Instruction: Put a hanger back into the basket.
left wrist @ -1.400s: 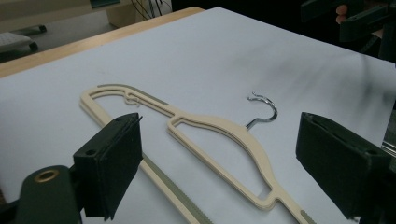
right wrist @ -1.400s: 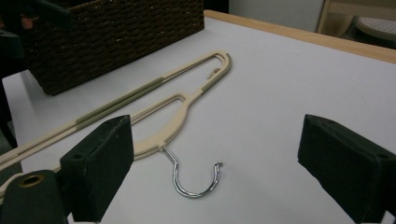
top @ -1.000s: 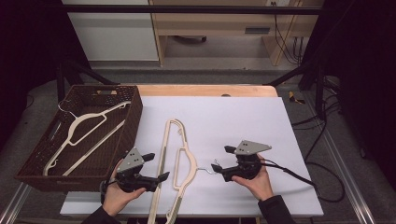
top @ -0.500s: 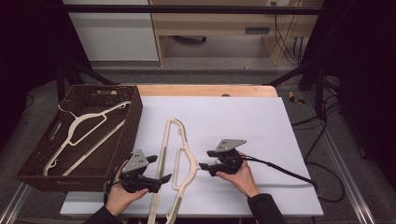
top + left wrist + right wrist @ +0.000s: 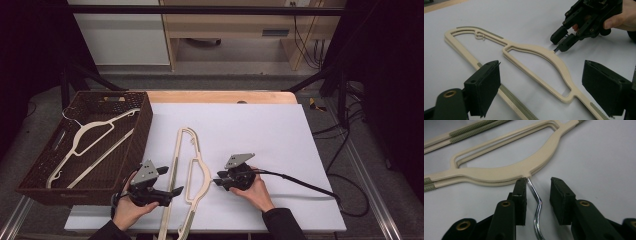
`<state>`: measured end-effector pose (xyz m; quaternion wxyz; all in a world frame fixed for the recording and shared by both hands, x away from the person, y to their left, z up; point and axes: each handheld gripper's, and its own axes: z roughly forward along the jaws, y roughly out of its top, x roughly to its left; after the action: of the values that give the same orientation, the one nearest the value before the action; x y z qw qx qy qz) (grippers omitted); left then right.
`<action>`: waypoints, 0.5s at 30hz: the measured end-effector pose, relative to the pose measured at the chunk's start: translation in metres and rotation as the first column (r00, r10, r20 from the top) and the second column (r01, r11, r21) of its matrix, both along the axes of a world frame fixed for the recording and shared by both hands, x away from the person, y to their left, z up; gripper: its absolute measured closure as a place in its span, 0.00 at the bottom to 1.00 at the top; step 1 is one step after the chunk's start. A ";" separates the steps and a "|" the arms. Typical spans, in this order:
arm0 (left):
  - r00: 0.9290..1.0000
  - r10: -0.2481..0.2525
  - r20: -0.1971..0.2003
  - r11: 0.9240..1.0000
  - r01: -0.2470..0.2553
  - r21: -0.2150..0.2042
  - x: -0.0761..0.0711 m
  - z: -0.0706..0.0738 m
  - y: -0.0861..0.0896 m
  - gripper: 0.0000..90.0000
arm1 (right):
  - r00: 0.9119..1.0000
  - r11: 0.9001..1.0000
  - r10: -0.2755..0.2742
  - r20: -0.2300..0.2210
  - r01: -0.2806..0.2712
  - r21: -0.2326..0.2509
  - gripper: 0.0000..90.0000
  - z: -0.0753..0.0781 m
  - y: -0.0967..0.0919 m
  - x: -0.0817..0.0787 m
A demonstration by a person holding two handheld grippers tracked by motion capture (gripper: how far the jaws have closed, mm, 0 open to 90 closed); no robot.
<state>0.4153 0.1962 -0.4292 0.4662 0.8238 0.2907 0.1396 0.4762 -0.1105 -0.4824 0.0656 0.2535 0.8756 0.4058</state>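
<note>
Two cream hangers lie stacked on the white table, their bar ends toward the front edge. A chrome hook juts from the middle of their curved top. My right gripper rests low on the table at that hook. Its jaws have just been closing and straddle the hook. A gap remains on both sides, so the right gripper is open. My left gripper stands wide open over the hangers' lower end, gripping nothing.
A brown woven basket at the table's left holds more cream hangers. The right gripper's cable trails to the right across the table. A wooden edge runs along the back.
The right gripper has come left and down to the hanger's hook, and its jaws have narrowed around it. The left gripper has stayed put.
</note>
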 end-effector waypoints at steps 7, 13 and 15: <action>1.000 -0.005 -0.003 1.000 0.005 0.005 0.001 -0.001 -0.001 0.17 | 1.000 1.000 0.024 0.013 -0.024 -0.002 0.88 -0.002 0.001 0.000; 1.000 -0.013 -0.010 1.000 0.014 0.014 0.001 -0.003 -0.004 0.17 | 0.998 0.998 0.056 0.026 -0.056 -0.004 0.94 -0.003 0.000 0.001; 1.000 -0.019 -0.014 1.000 0.019 0.018 0.001 -0.003 -0.005 0.17 | 0.997 0.998 0.065 0.030 -0.064 -0.006 0.95 -0.003 -0.001 0.002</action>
<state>0.4166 0.1911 -0.4320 0.4582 0.8316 0.2848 0.1320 0.4782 -0.1111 -0.4849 0.0663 0.2188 0.8832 0.4095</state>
